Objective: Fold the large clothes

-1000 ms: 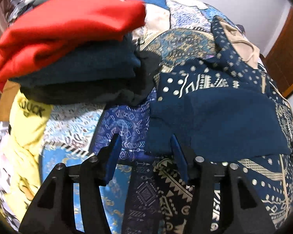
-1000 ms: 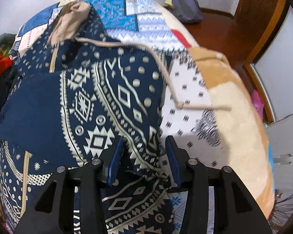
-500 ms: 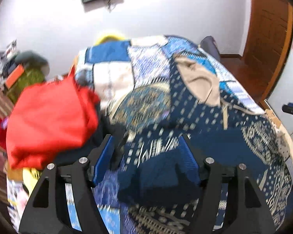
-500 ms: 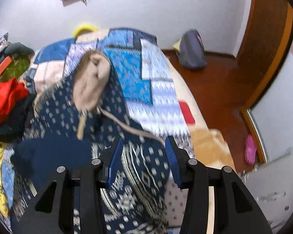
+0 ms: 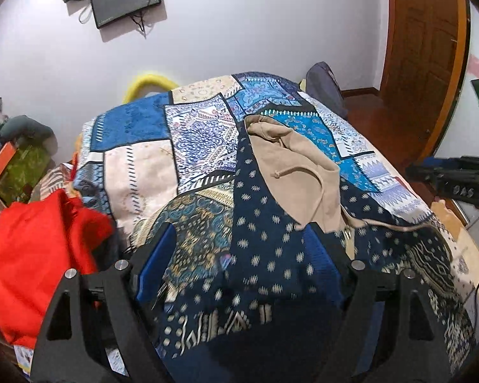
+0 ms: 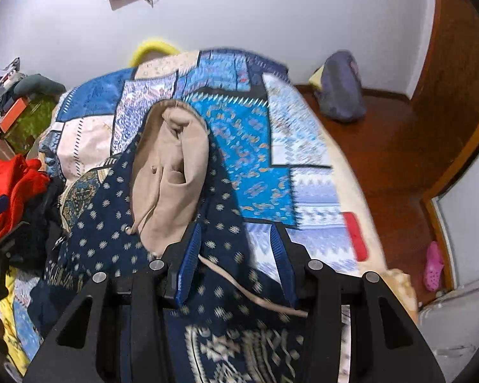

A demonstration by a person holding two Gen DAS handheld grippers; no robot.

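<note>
The navy patterned hoodie (image 5: 265, 255) lies spread on the bed (image 5: 137, 166) below both grippers, its tan hood (image 6: 172, 172) ahead. The left gripper (image 5: 239, 265) has just been opening and stands wide and empty; the right gripper (image 6: 236, 258) hangs half-open, gripping nothing. The loose drawstring (image 6: 249, 293) beneath it could snag and pull the fold askew.

Left tool (image 5: 239, 255): matte black angular frame with triangular cut-outs, silver round screw heads, ribbed blue finger pads (image 5: 156, 261). Right tool (image 6: 236, 255): same build, blue pads (image 6: 188, 258).
</note>
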